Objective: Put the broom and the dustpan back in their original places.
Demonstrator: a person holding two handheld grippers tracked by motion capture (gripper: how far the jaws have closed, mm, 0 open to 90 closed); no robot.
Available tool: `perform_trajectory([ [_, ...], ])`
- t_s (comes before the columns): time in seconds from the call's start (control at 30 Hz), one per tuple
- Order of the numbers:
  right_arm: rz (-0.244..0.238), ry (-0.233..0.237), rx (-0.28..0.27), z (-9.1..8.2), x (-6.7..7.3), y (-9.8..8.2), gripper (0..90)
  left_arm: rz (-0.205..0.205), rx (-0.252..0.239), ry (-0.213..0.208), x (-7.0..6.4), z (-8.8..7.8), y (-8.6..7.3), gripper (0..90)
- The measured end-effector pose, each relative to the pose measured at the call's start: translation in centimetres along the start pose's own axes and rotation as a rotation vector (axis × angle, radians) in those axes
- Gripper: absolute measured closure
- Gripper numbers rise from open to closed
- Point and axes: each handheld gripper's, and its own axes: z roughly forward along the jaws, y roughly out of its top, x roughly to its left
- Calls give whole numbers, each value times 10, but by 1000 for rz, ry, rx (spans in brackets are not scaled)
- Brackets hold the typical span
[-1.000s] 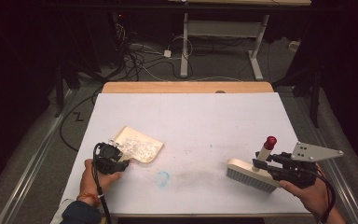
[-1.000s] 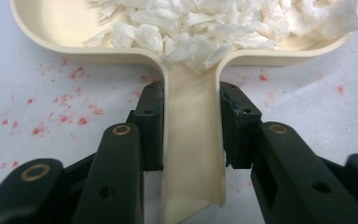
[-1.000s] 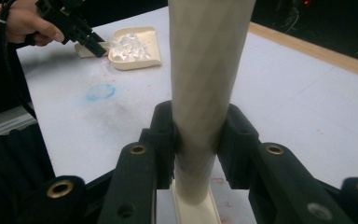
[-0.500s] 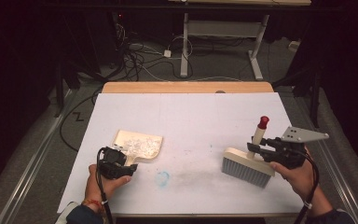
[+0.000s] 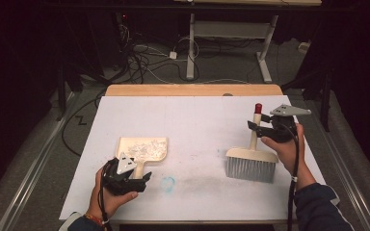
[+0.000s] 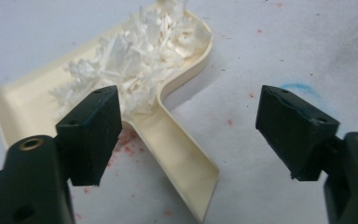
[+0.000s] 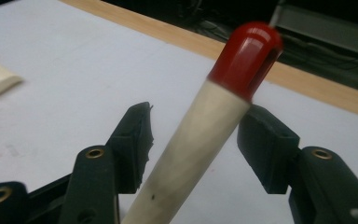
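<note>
High view, dustpan: your cream dustpan (image 5: 142,149) lies left of centre on the white worktop (image 5: 197,115), white shreds (image 5: 144,145) heaped in it, handle toward you.
High view, left gripper (image 5: 142,179): sits at the near end of that handle.
High view, brush: the brush (image 5: 251,161) stands bristles-down at the right, red-tipped handle up, your right gripper (image 5: 254,126) at the handle.
Left gripper view: your fingers (image 6: 93,133) have just been opening and stand spread; the dustpan handle (image 6: 179,161) lies between them, untouched.
Right gripper view: your fingers (image 7: 133,144) have just been opening; the brush handle (image 7: 200,149) leans between them, touching the left finger, clear of the right.
</note>
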Motion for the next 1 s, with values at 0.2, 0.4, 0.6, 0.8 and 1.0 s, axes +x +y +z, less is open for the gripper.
perform_trajectory([
  [0.2,-20,-37,-13,19,3,7,442,15,-27,-2,0,-2,-8,193],
  [0.4,-25,-33,-39,22,9,15,440,43,-37,-15,-1,-3,-13,193],
  [0.6,-13,-30,-54,19,13,13,416,69,-41,-9,-4,-2,-14,193],
  [0.8,5,-40,-57,17,15,10,360,78,-37,-1,-4,0,-16,193],
  [1.0,36,-111,-96,14,18,5,233,84,-39,8,-5,1,-17,189],
])
